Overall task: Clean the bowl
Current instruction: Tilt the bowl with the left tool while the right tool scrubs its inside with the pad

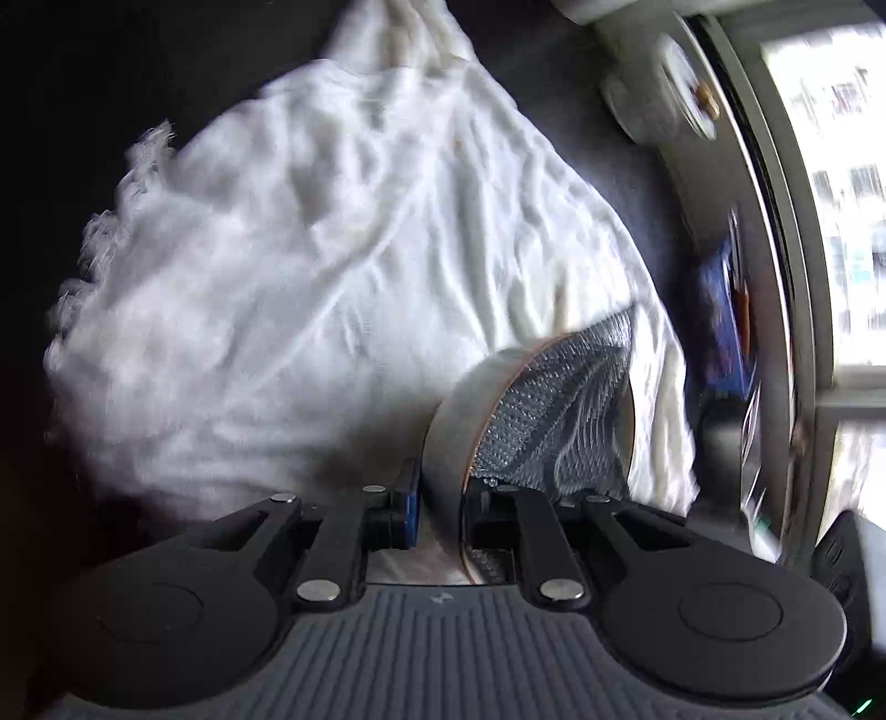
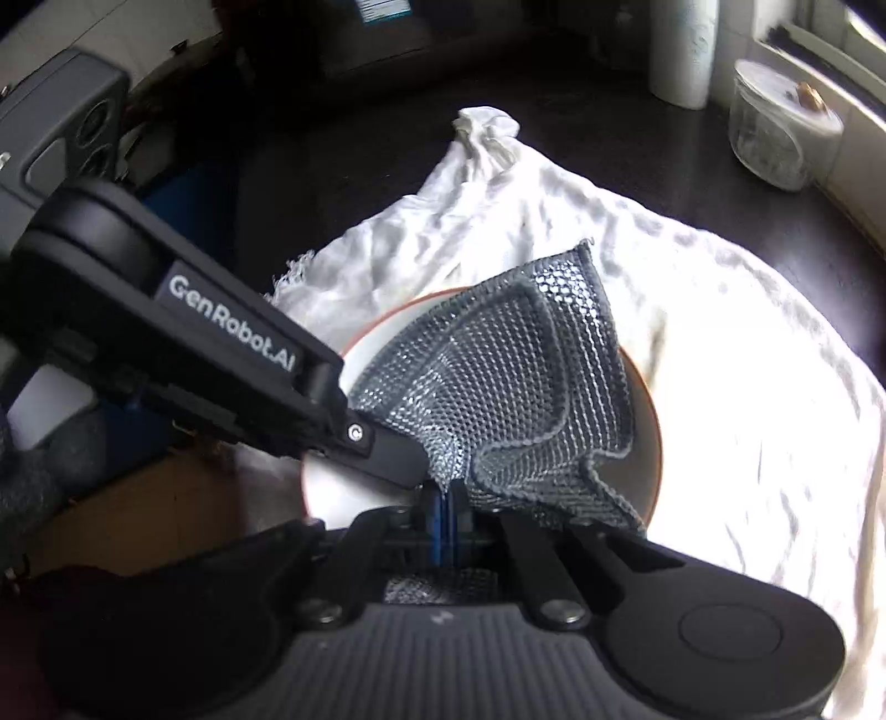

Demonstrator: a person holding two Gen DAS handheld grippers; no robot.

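Nearest the right wrist camera, the right claw (image 2: 449, 512) has its blue pads pressed together, pinching a fold of the grey mesh cloth (image 2: 515, 387). The cloth fans out from that pinch and drapes across the inside of the bowl (image 2: 326, 487), covering most of it. The bowl is pale with a brown rim, and it is tipped up rather than sitting flat.

Over on the left wrist view, the left claw (image 1: 437, 498) is clamped narrow on the bowl's rim, one finger outside the wall, the other inside against the mesh. From the right wrist view that same claw reaches in from the left side, its tip at the rim.

Under the bowl lies a crumpled white towel (image 2: 692, 343), spread over a dark table (image 2: 581, 94); its frayed edge shows on the left of the left wrist view.

Further back, toward the table's far right corner, stands a clear glass jar (image 2: 775, 133) with a lid and small knob, and beside it a tall white cylinder (image 2: 684, 50). A bright window (image 1: 841, 194) sits beyond, blurred.
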